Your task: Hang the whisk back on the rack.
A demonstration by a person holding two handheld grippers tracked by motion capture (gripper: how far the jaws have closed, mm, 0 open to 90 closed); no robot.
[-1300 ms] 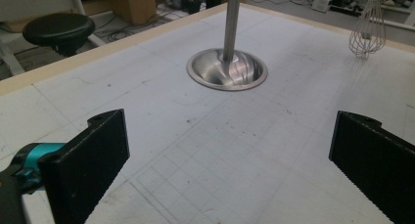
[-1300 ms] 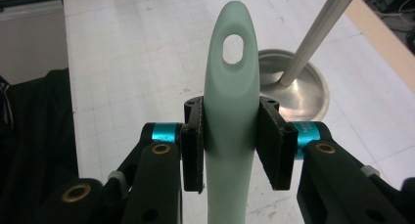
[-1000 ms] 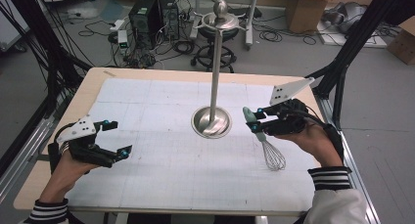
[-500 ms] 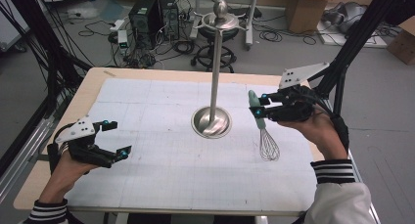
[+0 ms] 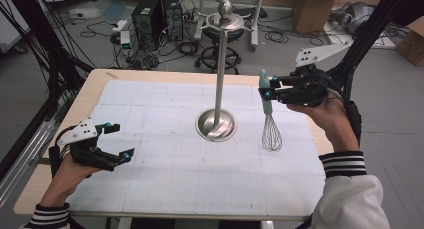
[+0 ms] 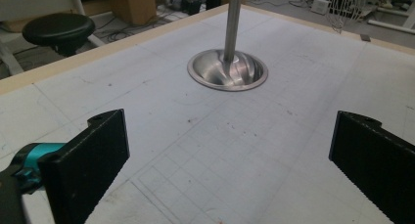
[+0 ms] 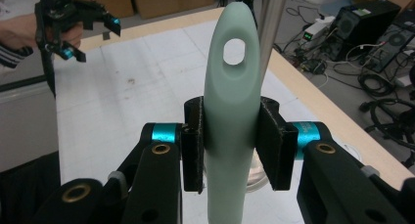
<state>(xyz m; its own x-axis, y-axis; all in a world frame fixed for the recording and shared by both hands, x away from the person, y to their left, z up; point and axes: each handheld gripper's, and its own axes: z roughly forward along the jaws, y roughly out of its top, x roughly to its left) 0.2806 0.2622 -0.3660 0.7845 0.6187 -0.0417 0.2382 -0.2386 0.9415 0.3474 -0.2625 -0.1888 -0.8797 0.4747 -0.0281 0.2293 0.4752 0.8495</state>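
A whisk (image 5: 269,120) with a pale green handle (image 7: 232,97) and wire loops hangs upright above the mat, right of the stand. My right gripper (image 5: 267,87) is shut on that handle, a pad pressed on each side below the hanging hole. The steel stand (image 5: 218,74) rises from a round base (image 6: 228,70) at the middle of the table, with hook arms and a ball on top. At the near left, my left gripper (image 5: 116,140) rests low over the mat, jaws wide open with nothing between them.
A white gridded mat (image 5: 165,174) covers the wooden table (image 5: 35,186). Beyond the far edge lie computer cases, cables, a stool and cardboard boxes on the floor. Black frame bars stand at both sides.
My right gripper has lifted the whisk off the mat and turned it upright, moving up and toward the far side. The left gripper has stayed where it was.
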